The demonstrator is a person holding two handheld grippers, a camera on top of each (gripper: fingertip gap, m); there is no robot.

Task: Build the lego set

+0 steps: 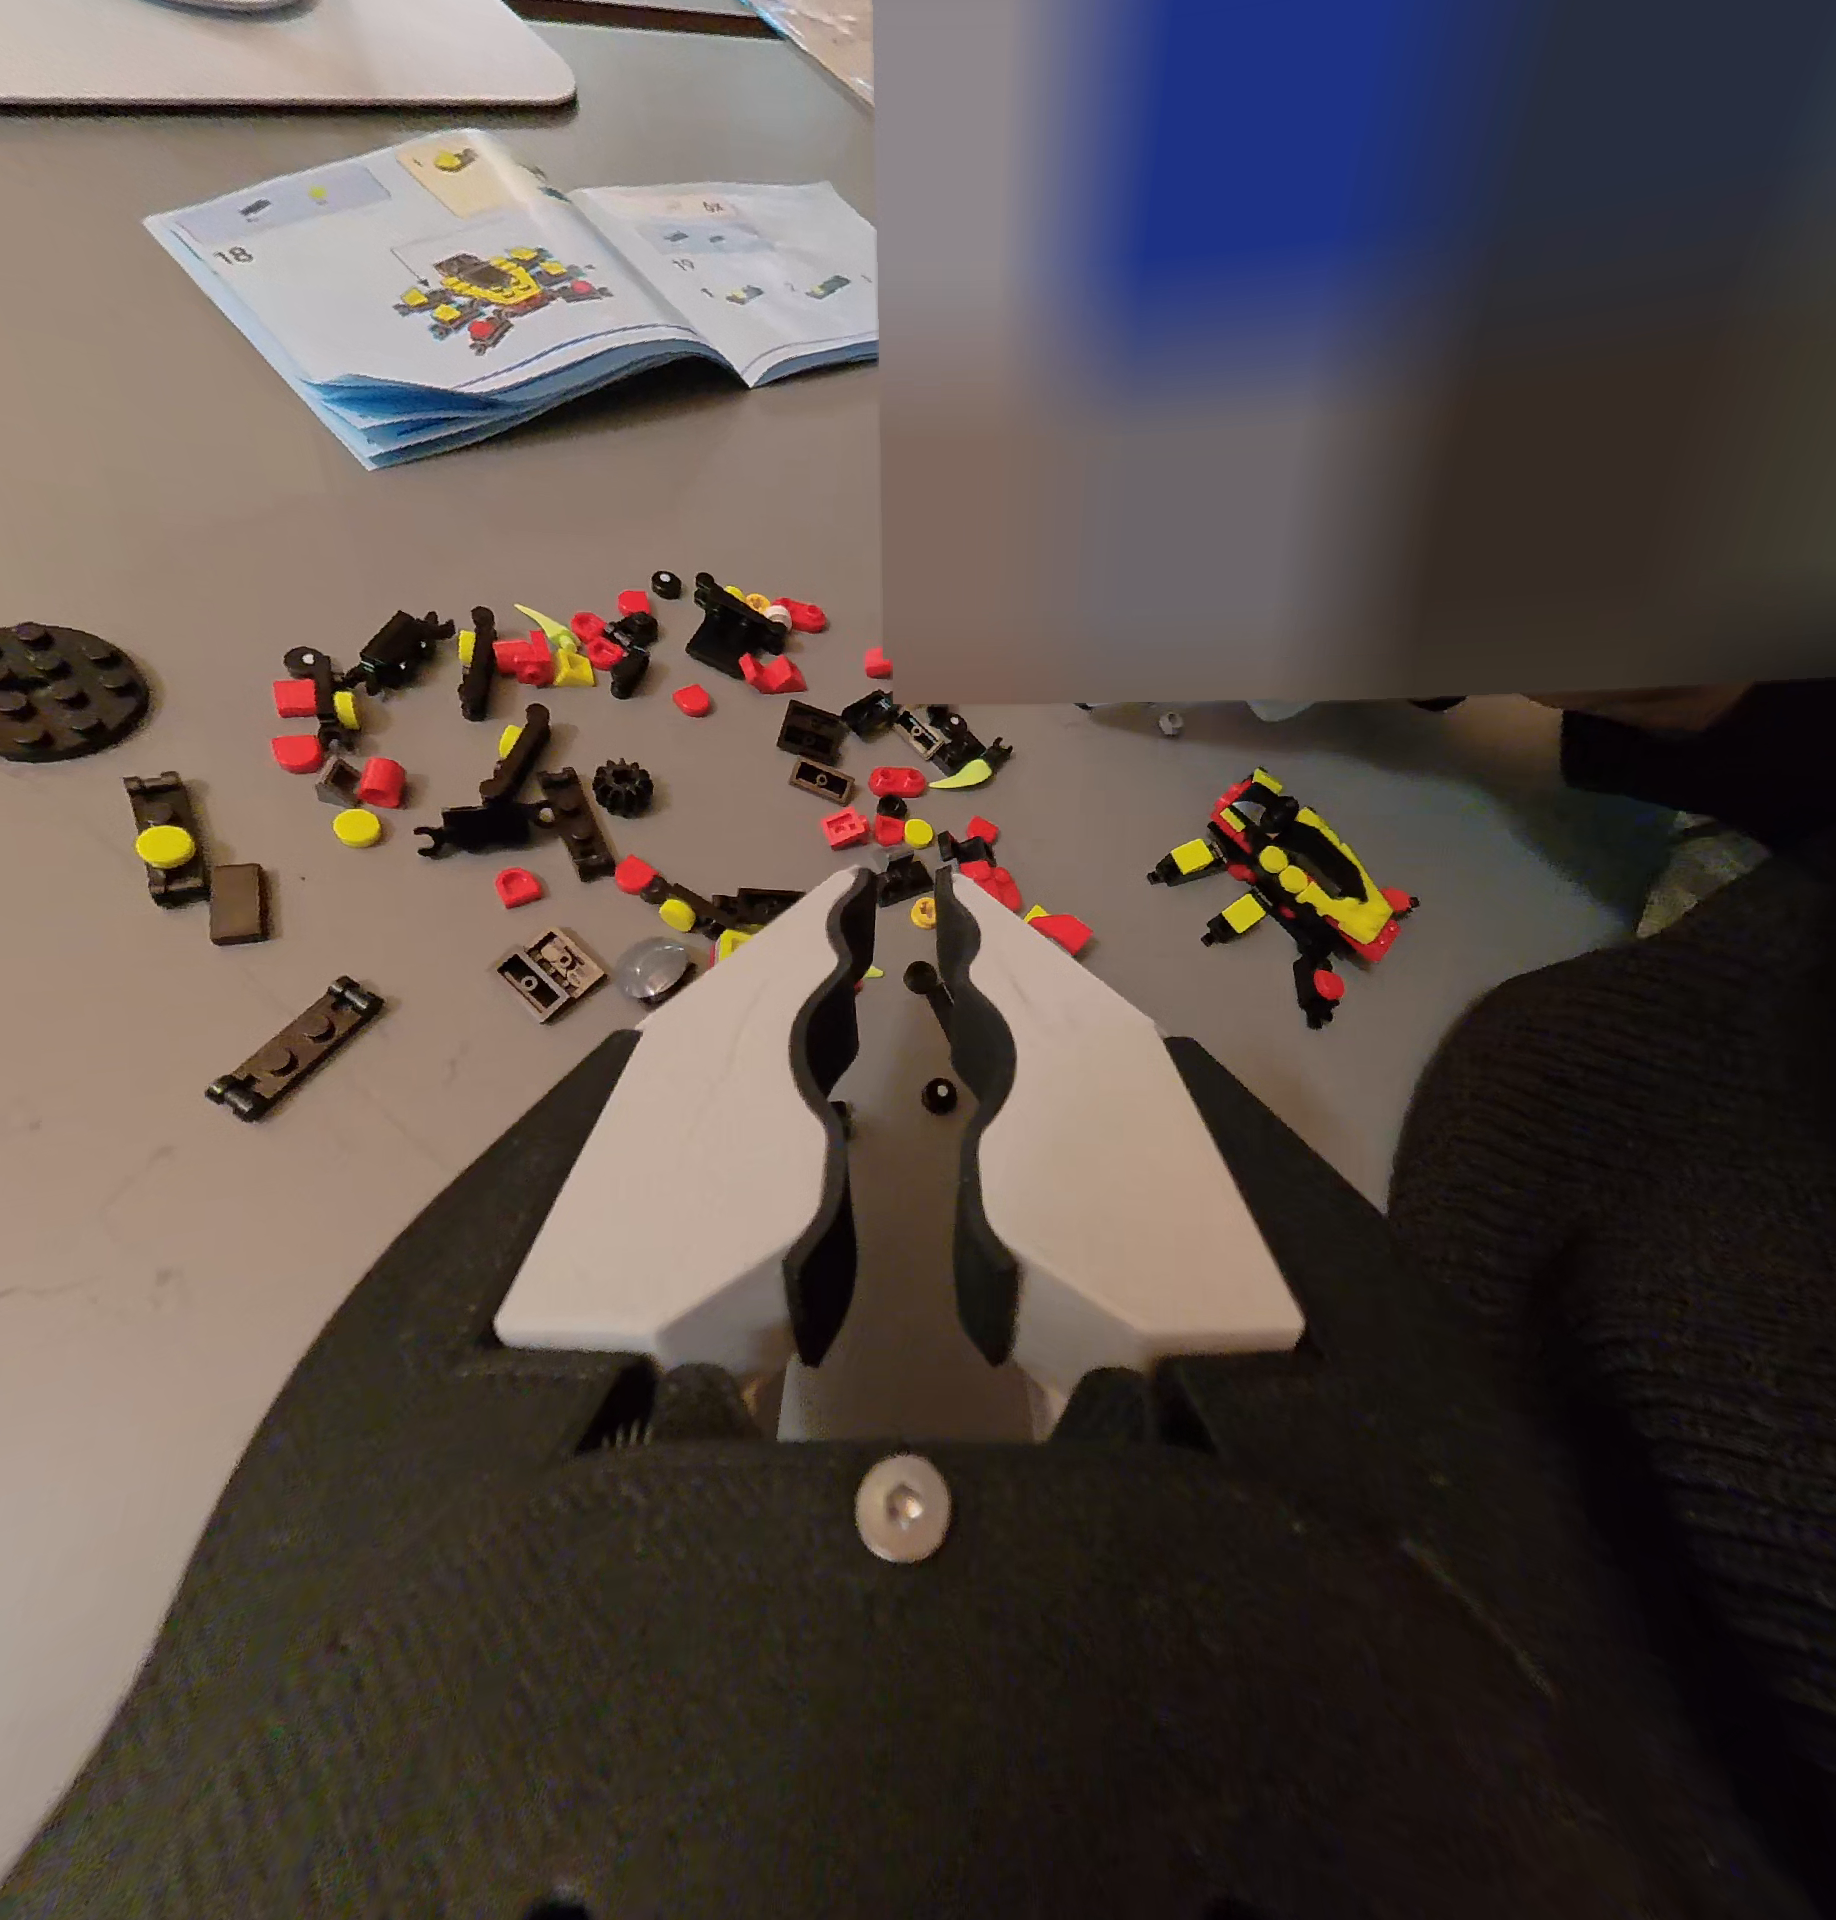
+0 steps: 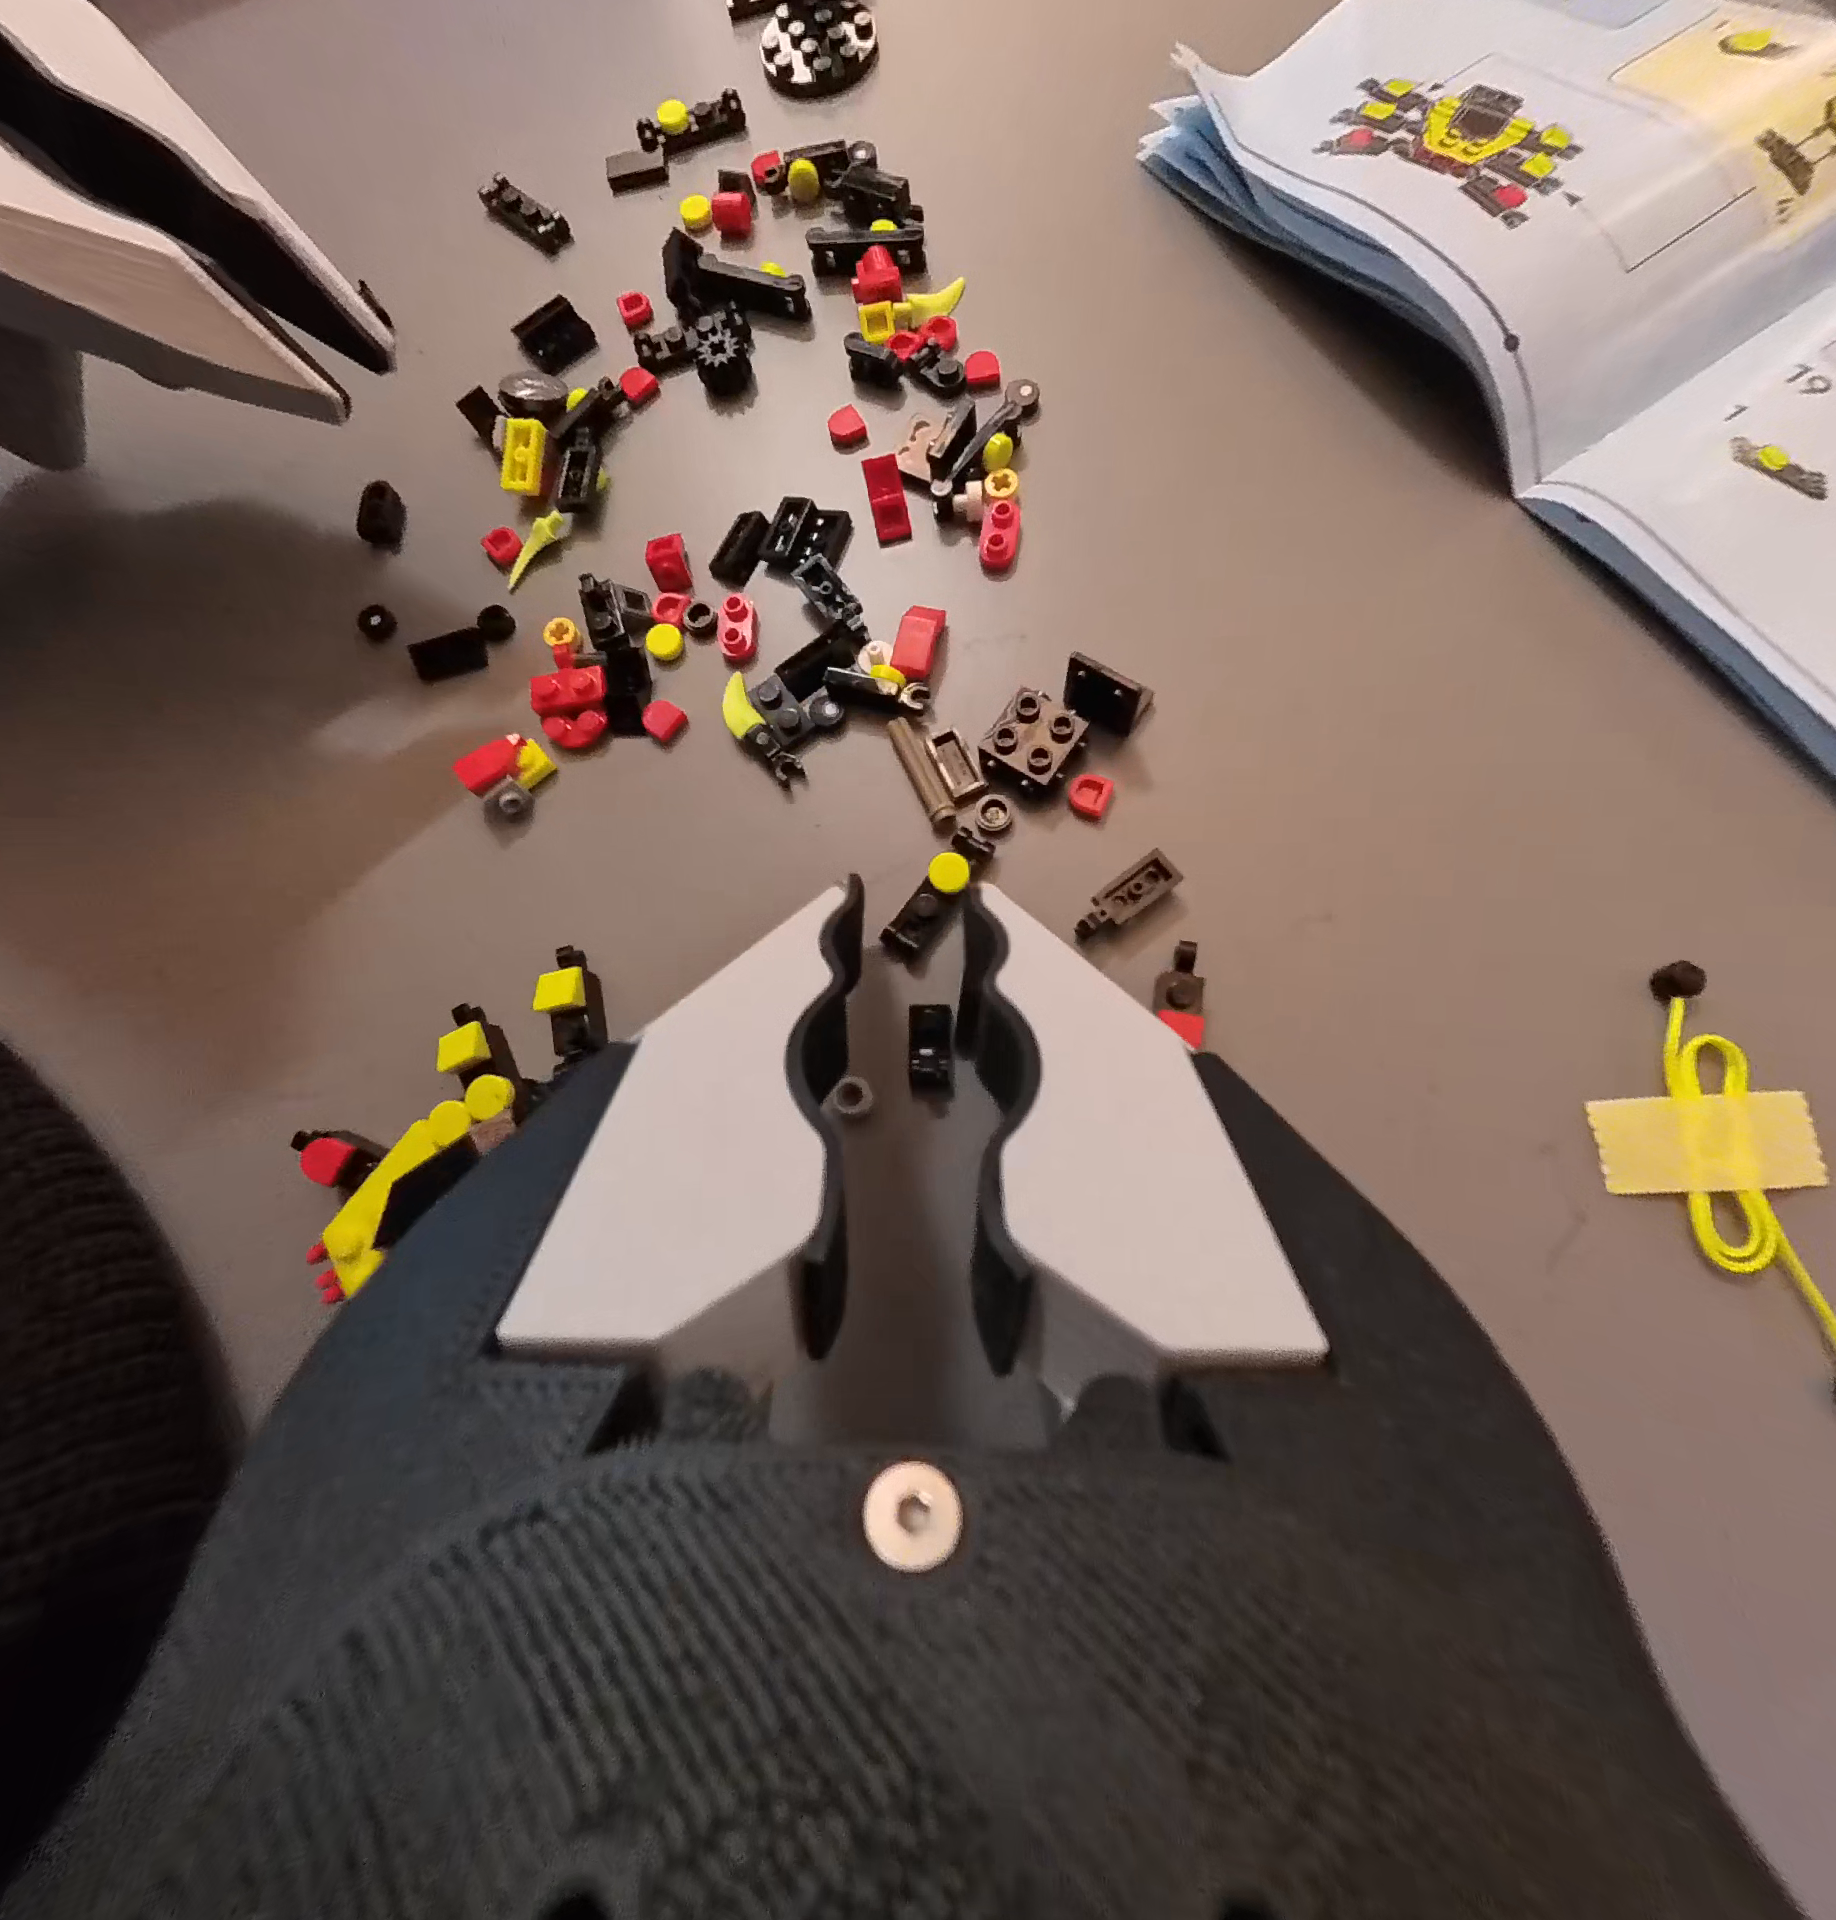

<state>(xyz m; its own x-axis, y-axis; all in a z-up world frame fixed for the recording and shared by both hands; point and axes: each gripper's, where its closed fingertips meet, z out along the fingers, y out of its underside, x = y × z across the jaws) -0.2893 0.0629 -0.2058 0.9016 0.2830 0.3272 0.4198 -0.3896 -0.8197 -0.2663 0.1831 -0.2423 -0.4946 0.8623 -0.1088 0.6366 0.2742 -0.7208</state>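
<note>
In the left wrist view the half-built model (image 1: 1293, 888) lies right of the left gripper (image 1: 906, 883), whose fingers stand apart, empty. In the right wrist view, it sits lower left beside the right gripper (image 2: 914, 894), also parted over loose bricks (image 2: 748, 468).

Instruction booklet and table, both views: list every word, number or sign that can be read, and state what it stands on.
instruction booklet: printed numbers beside the build steps on both open pages; writing in the pictures is not quoted here.
Same booklet, small figures near the page tops: too blurred to read.
loose bricks: no writing visible.
yellow tape: none visible.
left claw, right claw: none visible.
</note>
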